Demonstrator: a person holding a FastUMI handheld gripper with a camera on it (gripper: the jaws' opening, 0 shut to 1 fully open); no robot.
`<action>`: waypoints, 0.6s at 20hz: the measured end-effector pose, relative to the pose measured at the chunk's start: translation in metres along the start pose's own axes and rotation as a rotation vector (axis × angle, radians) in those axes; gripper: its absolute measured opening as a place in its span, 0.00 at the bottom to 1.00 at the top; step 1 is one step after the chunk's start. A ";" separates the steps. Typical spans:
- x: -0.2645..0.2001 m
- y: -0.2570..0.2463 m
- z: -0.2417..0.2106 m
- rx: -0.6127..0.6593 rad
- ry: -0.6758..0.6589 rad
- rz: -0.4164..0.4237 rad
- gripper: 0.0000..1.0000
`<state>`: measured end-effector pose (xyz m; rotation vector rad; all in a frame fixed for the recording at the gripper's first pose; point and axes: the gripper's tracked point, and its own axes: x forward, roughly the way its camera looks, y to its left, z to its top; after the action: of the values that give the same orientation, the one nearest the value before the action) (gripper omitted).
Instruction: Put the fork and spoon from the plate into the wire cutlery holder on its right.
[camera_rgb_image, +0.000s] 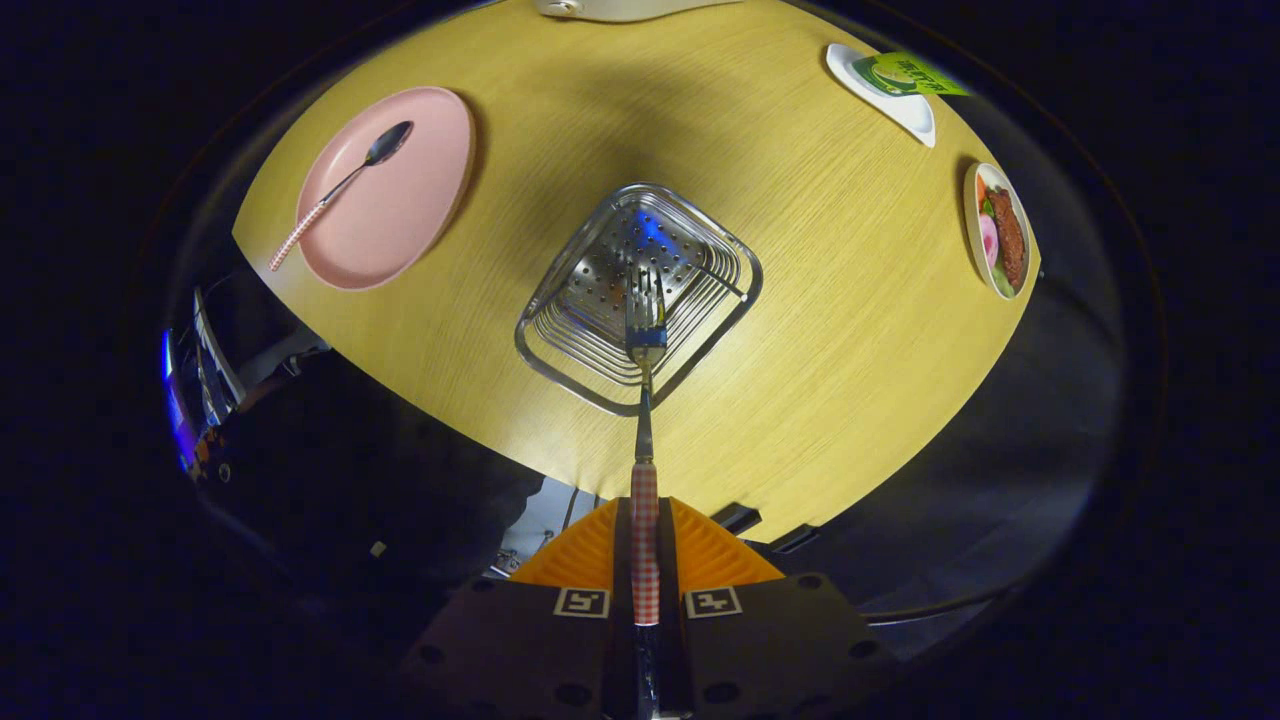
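Tool (645, 535) clamped on fork (645, 400) by its checkered handle, both fingers pressing it. Fork tines hang over the wire cutlery holder (700, 330), mid-surface (800, 400). Spoon (340, 190) lies on the pink plate (410, 200), well apart to the holder's left.

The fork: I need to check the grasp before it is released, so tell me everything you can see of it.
The fork has a shiny metal head and neck and a handle with a red-and-white checked pattern. The gripper is shut on the handle, which lies between the two fingers and points straight ahead. The tines hang over the opening of the wire cutlery holder; whether they touch it cannot be told.
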<state>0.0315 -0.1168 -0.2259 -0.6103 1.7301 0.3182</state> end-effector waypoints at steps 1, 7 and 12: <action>0.001 0.001 0.004 0.010 0.014 0.001 0.14; 0.000 0.002 0.026 0.043 -0.037 0.015 0.18; -0.018 -0.001 0.029 0.044 -0.161 0.031 0.38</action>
<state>0.0581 -0.0986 -0.2158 -0.5125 1.5885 0.3410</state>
